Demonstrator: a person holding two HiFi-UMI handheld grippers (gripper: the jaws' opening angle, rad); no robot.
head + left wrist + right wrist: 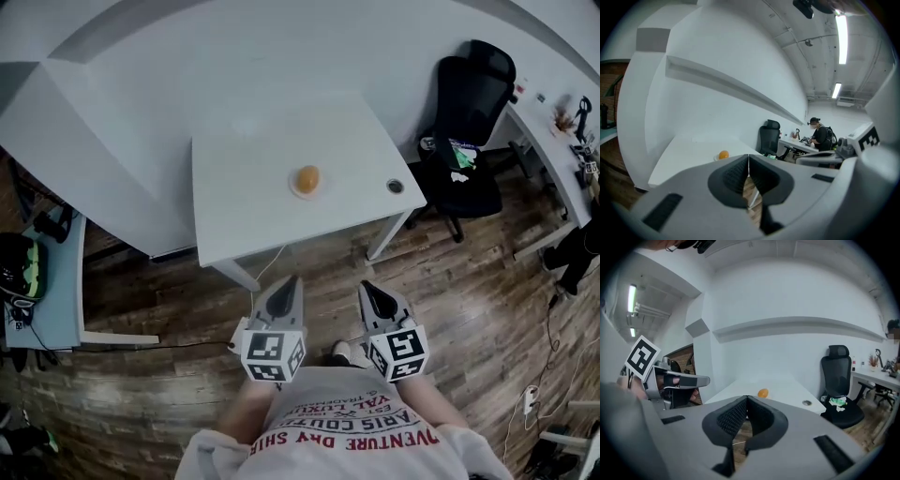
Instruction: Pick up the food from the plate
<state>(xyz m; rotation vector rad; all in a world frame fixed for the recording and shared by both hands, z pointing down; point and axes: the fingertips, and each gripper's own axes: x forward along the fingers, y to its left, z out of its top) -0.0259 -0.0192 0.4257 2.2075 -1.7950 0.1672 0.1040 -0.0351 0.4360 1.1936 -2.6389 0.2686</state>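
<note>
On the white surface (244, 197), the orange food (307, 177) lies on its small plate (314, 194). At 6 o'clock from it, well apart, the left gripper (289, 281) and the right gripper (368, 287) keep their fingers pressed together, with nothing between.

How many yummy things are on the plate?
1: a round orange food sits on the small plate, toward the right side of the white table. Nothing else shows on the plate.
</note>
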